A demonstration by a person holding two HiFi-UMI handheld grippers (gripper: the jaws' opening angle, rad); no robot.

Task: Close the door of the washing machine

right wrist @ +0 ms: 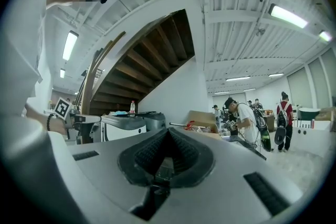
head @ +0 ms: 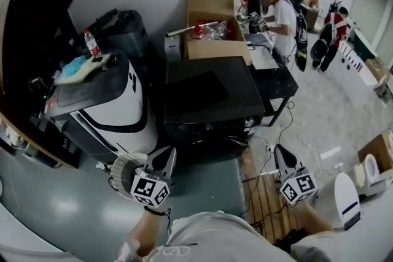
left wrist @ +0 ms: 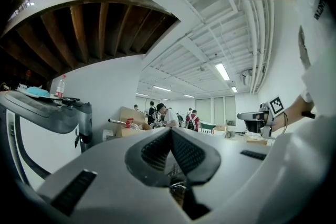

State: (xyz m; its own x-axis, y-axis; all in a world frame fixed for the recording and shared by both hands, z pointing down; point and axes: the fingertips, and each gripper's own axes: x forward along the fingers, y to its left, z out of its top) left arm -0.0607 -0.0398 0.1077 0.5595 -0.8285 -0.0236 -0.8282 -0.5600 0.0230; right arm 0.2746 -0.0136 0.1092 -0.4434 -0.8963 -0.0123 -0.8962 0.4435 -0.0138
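Observation:
The white and black washing machine [head: 113, 110] stands at the left of the head view, with a dark grey top [head: 83, 94]. Low at its front sits a round grey ribbed part [head: 124, 170], partly hidden by my left gripper; I cannot tell whether it is the door. My left gripper [head: 167, 153] is shut and empty, just right of that round part. My right gripper [head: 279, 151] is also shut and empty, well to the right over the floor. The left gripper view has the machine [left wrist: 44, 113] at its left and shut jaws [left wrist: 170, 130]. In the right gripper view, shut jaws [right wrist: 168, 131] point level towards the machine [right wrist: 123, 126].
A plastic bottle [head: 91, 43] and a blue cloth [head: 77, 67] lie on the machine's top. A black table [head: 209, 95] stands right of it, with a cardboard box [head: 212, 27] behind. A wooden pallet [head: 264, 193] with cables lies on the floor. Several people stand at the back right.

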